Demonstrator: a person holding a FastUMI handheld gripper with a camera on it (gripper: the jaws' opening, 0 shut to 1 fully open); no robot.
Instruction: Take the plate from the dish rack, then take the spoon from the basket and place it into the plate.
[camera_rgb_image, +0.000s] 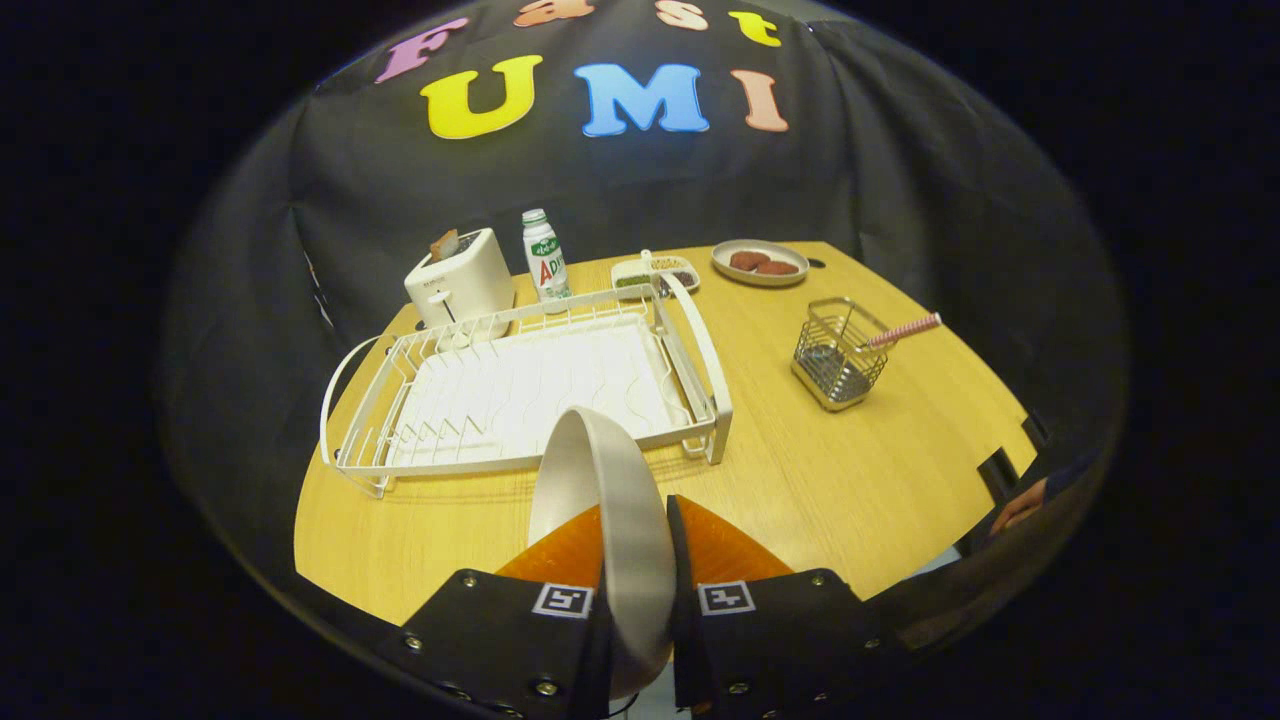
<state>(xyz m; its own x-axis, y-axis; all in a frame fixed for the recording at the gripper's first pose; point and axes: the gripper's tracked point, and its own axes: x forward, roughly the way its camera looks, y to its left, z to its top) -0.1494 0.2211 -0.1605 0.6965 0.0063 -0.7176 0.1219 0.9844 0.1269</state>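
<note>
Surface: a wooden table (800, 480) is set against a black cloth wall, with everything laid out on its far half and the near half left bare, presumably as room to set things down.
Gripper: the gripper (633, 545) is closed on the plate (610, 500); both fingers are pressed on it, one on each face.
Plate: it is held on edge, upright between the fingers and above the table, just near of the rack (520, 390). The edge-on grip is judged to follow from how a plate stands in a rack.
Rack: its slots are seen bare, so the first step is judged done.
Basket: the wire basket (835, 355) stands to the right, well apart from the rack.
Spoon: the spoon (905, 330) is leaned in the basket, its striped handle poking out right, which leaves it easy to grasp.
Far items: a toaster (460, 280), a bottle (545, 258), a tray (655, 272) and a dish (760, 262) of food are lined up along the far edge.
Next: the plate is judged to need laying flat on the bare wood before the spoon is fetched.
</note>
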